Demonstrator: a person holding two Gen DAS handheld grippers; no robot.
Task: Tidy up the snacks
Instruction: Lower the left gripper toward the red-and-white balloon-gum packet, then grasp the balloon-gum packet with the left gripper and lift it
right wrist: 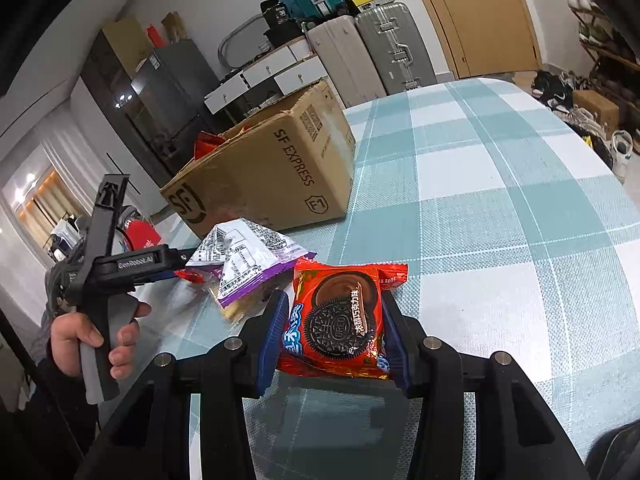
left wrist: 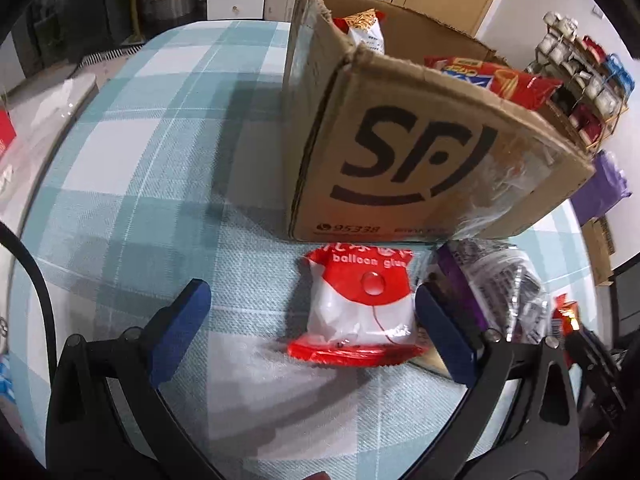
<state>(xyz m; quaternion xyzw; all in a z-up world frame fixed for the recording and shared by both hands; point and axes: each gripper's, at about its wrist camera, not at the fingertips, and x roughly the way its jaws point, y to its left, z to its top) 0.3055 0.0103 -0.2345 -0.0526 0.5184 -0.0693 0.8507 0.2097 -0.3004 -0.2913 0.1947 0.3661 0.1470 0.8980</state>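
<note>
My left gripper (left wrist: 310, 300) is open, its blue fingers spread on either side of a red and white "balloon glue" snack packet (left wrist: 358, 308) that lies on the checked tablecloth in front of the cardboard SF box (left wrist: 404, 152). The packet lies nearer the right finger. My right gripper (right wrist: 334, 330) is shut on a red Oreo packet (right wrist: 340, 320) and holds it above the table. A purple and white snack packet (right wrist: 244, 264) lies between the two grippers; it also shows in the left wrist view (left wrist: 492, 280). The box (right wrist: 272, 168) holds red snack bags (left wrist: 496, 76).
The left hand-held gripper (right wrist: 108, 264) shows at the left of the right wrist view. The blue and white checked table (right wrist: 500, 200) stretches to the right of the box. Suitcases (right wrist: 372, 48) and drawers stand behind. A shelf of small items (left wrist: 576, 68) stands beyond the box.
</note>
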